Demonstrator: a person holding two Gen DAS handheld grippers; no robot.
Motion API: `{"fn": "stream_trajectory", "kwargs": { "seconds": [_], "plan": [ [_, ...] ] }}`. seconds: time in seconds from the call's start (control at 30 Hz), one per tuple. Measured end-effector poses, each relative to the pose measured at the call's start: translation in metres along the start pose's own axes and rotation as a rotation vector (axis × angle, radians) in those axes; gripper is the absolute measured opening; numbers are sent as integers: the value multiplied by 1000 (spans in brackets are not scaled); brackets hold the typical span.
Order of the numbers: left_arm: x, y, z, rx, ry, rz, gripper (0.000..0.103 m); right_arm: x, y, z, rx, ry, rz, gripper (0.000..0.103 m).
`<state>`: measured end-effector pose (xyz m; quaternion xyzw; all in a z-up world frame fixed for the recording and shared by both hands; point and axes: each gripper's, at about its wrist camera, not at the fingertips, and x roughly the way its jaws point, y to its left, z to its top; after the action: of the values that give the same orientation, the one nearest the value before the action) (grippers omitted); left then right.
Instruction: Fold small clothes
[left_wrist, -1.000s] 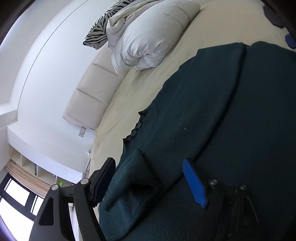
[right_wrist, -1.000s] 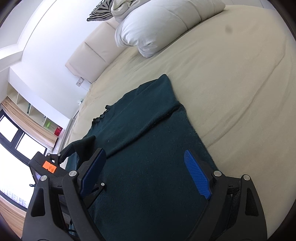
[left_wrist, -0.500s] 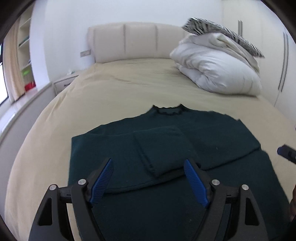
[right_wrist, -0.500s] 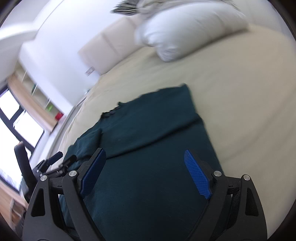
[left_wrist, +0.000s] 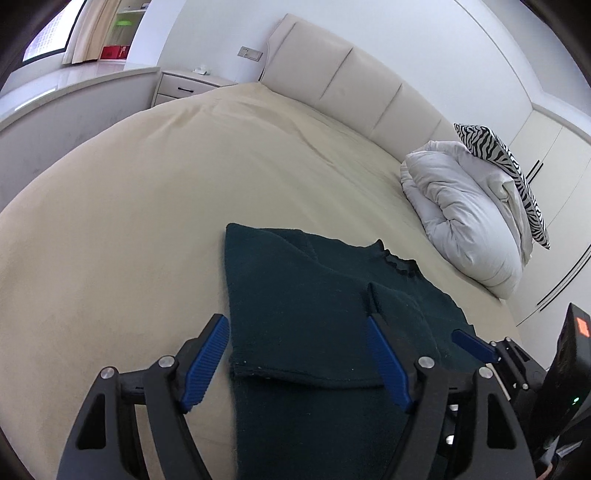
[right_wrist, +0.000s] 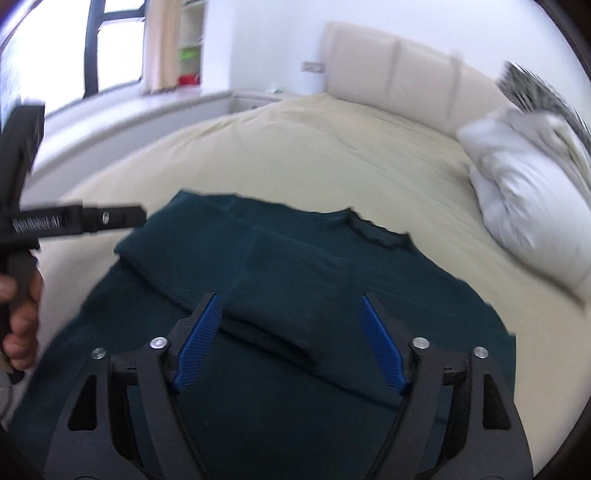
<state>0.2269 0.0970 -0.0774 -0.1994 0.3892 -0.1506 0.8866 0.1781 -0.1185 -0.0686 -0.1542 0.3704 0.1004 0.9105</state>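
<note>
A dark green sweater (left_wrist: 303, 295) lies flat on the beige bed (left_wrist: 147, 184), collar toward the headboard, sleeves folded in across its body. My left gripper (left_wrist: 297, 343) hovers over its near left edge, jaws wide and closing slightly, with nothing pressed between them. In the right wrist view the sweater (right_wrist: 295, 258) fills the middle, a folded sleeve (right_wrist: 266, 328) lying across it. My right gripper (right_wrist: 290, 325) hangs just above that sleeve, jaws closing, pads clear of the cloth. The left gripper's body (right_wrist: 81, 219) shows at the left, held by a hand (right_wrist: 18, 332).
A bunched white duvet (left_wrist: 461, 210) with a zebra-print pillow (left_wrist: 509, 166) sits at the bed's right. A padded headboard (left_wrist: 351, 81) runs behind. A nightstand (left_wrist: 184, 85) and a window ledge stand at the far left. One blue finger (left_wrist: 474, 343) of the right gripper shows at lower right.
Both views have rolled upright and pulled back toward the sweater's near end. The sleeve that sat between the left fingers now lies folded on the body. The right jaws have narrowed.
</note>
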Motion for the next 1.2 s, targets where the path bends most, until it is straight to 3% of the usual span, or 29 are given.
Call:
{"fn": "stream_trajectory", "kwargs": {
  "seconds": [0.13,0.23,0.27,0.3,0.33,0.43,0.57,0.67,0.77,0.87,0.9,1.07,1.2],
  "plan": [
    [4,0,3,1,9,-17,77,41,23,10,-94,75,-78,66],
    [6,-4,6,21,5,-14,77,61,22,17,-85,125,-70,57],
    [8,-4,7,23,10,-14,77,64,24,19,-93,132,-70,49],
    [10,-4,8,21,15,-14,77,66,26,21,-106,138,-71,34],
    [13,-4,9,22,23,-8,77,65,24,23,-99,140,-72,29],
    [19,-4,8,33,40,10,76,54,-2,16,18,109,-37,22],
    [25,-3,8,36,52,38,76,34,-58,-1,290,71,21,20],
    [28,-5,12,51,59,59,76,26,-103,-33,483,61,68,20],
    [32,-4,16,55,66,78,76,23,-135,-61,621,64,136,27],
    [35,0,19,51,76,99,76,23,-153,-82,718,64,200,59],
    [36,2,20,50,83,98,76,21,-159,-87,739,39,210,61],
    [47,12,22,36,137,88,69,31,-184,-96,822,0,275,66],
    [52,19,24,26,161,76,64,62,-200,-93,864,107,299,65]
  ]
}}
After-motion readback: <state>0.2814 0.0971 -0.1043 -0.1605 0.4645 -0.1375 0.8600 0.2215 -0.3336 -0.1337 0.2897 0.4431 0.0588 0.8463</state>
